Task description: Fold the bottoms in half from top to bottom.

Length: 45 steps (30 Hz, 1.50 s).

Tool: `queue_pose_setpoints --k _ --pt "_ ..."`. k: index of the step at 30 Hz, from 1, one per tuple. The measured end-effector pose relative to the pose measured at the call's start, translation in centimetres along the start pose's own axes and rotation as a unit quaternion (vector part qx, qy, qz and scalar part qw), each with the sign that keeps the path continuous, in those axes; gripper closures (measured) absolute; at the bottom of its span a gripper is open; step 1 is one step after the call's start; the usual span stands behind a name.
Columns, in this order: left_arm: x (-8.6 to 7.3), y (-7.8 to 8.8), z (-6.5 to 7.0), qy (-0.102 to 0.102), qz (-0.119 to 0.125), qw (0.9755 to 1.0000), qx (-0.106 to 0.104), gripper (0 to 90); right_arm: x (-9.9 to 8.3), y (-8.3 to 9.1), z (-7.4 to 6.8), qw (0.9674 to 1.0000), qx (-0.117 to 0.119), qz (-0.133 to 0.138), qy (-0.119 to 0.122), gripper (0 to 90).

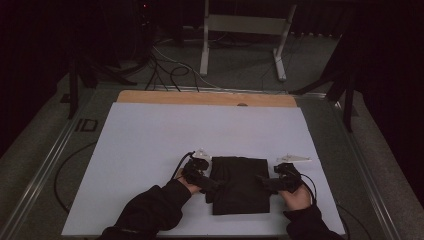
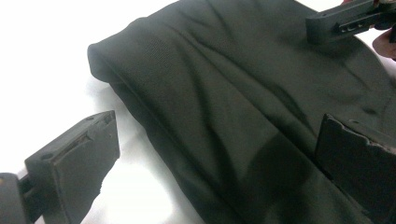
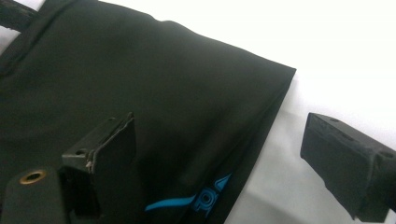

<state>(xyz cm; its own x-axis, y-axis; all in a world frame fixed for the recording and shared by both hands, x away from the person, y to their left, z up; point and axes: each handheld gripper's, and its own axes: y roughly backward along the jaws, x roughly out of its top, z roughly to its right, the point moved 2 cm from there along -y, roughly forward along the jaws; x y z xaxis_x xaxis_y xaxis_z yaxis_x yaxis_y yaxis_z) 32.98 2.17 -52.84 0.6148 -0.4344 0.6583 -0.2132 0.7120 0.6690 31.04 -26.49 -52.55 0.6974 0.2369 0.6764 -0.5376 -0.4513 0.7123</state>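
My left gripper (image 2: 210, 163) is spread wide, one jaw on the white table (image 1: 150, 145) and the other over the folded black cloth (image 1: 239, 184), so its left edge sits between them. The right gripper (image 3: 224, 158) is open the same way across the cloth's right edge, nothing clamped yet. From the high view both hands (image 1: 296, 196) come in low from the near edge, forearms angled inward, one at each side of the cloth (it's lying flat near the front of the table). The right gripper view picks up a small blue logo (image 3: 205, 199) by the hem, while the left gripper view catches the right gripper's jaw across the cloth.
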Motion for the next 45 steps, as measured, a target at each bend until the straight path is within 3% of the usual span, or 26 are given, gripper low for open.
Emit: queue_pose_setpoints --k 15,20,24,29,34,43,45 --pt "0.0 -0.9 -0.3 0.013 0.002 0.9998 0.013 7.5 0.0 -1.0 -0.2 0.9998 0.005 -0.017 -0.005 10.1" --pt "0.1 -1.0 0.1 0.020 -0.003 0.9996 0.019 8.9 -0.1 -1.3 -1.2 0.9986 -0.010 -0.036 0.036 10.4" --pt "0.1 -0.9 0.1 0.034 -0.003 0.9993 0.015 26.2 -0.2 -1.2 -1.3 0.9981 -0.023 -0.039 0.043 16.0" --pt "0.3 -0.9 0.1 0.048 -0.010 0.9987 0.017 34.6 -0.2 -1.0 -1.8 0.9981 -0.018 -0.038 0.046 29.9" --pt "0.5 -1.1 0.3 0.046 -0.020 0.9987 0.009 43.4 -0.2 -0.8 -2.2 0.9981 -0.004 -0.037 0.049 41.1" --pt "0.6 -1.6 0.9 0.040 -0.033 0.9986 -0.002 58.8 -0.3 -0.9 -3.1 0.9964 0.014 -0.046 0.070 45.7" --pt "0.6 -1.8 1.2 0.034 -0.035 0.9988 -0.003 63.9 -0.3 -0.9 -3.3 0.9959 0.021 -0.046 0.075 51.5"
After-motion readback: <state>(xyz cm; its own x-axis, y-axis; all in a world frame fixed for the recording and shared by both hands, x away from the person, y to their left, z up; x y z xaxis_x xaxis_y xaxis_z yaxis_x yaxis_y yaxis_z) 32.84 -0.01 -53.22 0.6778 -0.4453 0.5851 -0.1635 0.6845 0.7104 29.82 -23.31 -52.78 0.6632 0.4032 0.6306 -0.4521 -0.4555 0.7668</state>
